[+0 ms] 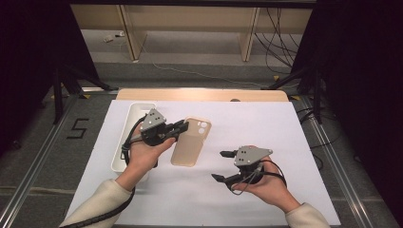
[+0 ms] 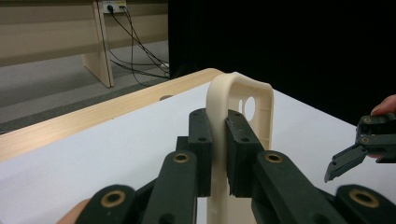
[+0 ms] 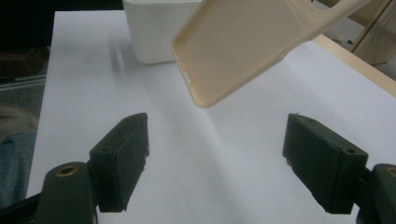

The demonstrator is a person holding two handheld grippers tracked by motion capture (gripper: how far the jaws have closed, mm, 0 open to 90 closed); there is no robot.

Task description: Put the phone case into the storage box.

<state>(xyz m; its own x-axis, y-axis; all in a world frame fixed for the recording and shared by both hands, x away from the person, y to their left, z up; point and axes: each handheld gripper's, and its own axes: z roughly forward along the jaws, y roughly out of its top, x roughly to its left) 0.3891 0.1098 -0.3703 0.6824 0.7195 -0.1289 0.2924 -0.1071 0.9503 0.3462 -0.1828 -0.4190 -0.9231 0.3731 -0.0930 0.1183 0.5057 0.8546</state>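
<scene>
The left gripper [image 1: 183, 127] is clamped on the beige soft-plastic phone case's [image 1: 191, 142] edge, lifting it off the white paper-covered table [image 1: 266, 133] so the wide-open right gripper [image 1: 221, 165] can approach.

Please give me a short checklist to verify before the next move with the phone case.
1. Left gripper shut on the phone case edge: ok.
2. Case lifted off the white sheet: ok, in the right gripper view.
3. Right gripper open, nothing between its jaws: ok.
4. Right gripper apart from the case: ok.
5. White tray behind the left hand, contents: cannot tell.
</scene>
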